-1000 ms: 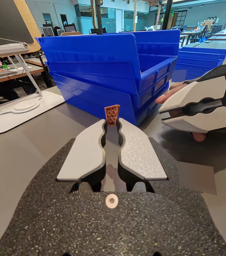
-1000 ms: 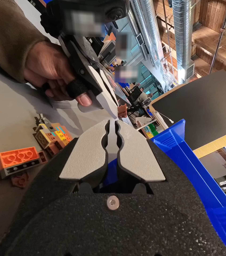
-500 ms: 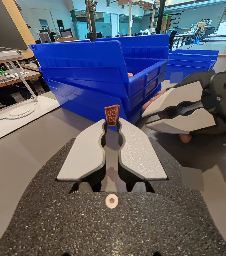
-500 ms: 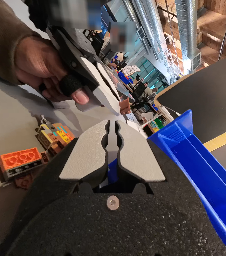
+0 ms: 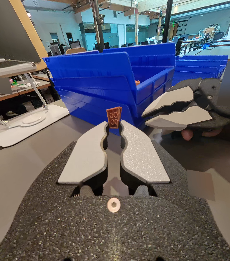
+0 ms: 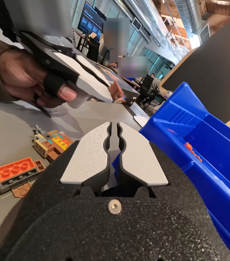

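A small brown wedge-shaped toy plate [image 5: 114, 118] is held upright at the frame's centre by the jaws of the left gripper [image 5: 114, 123], before stacked blue plastic bins [image 5: 97, 79] on the grey table [image 5: 12, 169]. The right gripper [image 6: 114, 124], jaws nearly closed and empty, is seen centre frame.

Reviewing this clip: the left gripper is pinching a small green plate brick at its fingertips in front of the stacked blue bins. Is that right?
Not quite: the plate brick is brown, not green, as the left wrist view shows. The rest holds: the left gripper pinches it at its fingertips, in front of the stacked blue bins.
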{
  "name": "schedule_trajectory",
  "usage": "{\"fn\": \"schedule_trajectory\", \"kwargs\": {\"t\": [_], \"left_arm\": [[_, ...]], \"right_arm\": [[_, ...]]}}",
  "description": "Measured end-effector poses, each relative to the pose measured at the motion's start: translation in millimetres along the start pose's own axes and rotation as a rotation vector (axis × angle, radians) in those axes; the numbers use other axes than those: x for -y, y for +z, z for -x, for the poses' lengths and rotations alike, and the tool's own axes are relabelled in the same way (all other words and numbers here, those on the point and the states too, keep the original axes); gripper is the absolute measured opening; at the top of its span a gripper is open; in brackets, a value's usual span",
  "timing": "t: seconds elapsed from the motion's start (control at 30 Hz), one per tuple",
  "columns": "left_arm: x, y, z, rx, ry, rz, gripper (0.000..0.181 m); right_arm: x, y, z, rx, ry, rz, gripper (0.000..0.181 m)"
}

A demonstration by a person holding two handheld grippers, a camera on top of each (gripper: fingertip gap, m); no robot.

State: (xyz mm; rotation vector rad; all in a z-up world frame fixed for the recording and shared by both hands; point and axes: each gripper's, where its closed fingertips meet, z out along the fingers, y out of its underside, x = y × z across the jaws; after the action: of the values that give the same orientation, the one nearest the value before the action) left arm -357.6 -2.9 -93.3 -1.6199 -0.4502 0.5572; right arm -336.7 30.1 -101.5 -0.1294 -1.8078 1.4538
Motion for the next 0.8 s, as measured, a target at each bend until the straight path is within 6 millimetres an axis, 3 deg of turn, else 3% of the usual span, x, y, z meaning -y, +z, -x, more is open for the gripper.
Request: {"fn": "schedule_trajectory", "kwargs": {"t": [0.23,0.4,0.6,0.8], "left_arm": [[6,-3,1,0.000,-0.010,-0.032,0.013],[8,-4,2,0.007,-0.016,-0.050,0.013],[13,-7,7,0.020,-0.050,-0.082,0.013],[23,-12,4,-0.005,-0.018,-0.145,0.013]], "right_arm": [[6,4,-5,-0.010,0.068,-0.054,0.007],[26,11,-6,-0.040,0.104,-0.155,0.007],[51,27,-10,-0.054,0.338,-0.294,0.019],[56,30,-4,-0.056,0.333,-0.301,0.025]]}}
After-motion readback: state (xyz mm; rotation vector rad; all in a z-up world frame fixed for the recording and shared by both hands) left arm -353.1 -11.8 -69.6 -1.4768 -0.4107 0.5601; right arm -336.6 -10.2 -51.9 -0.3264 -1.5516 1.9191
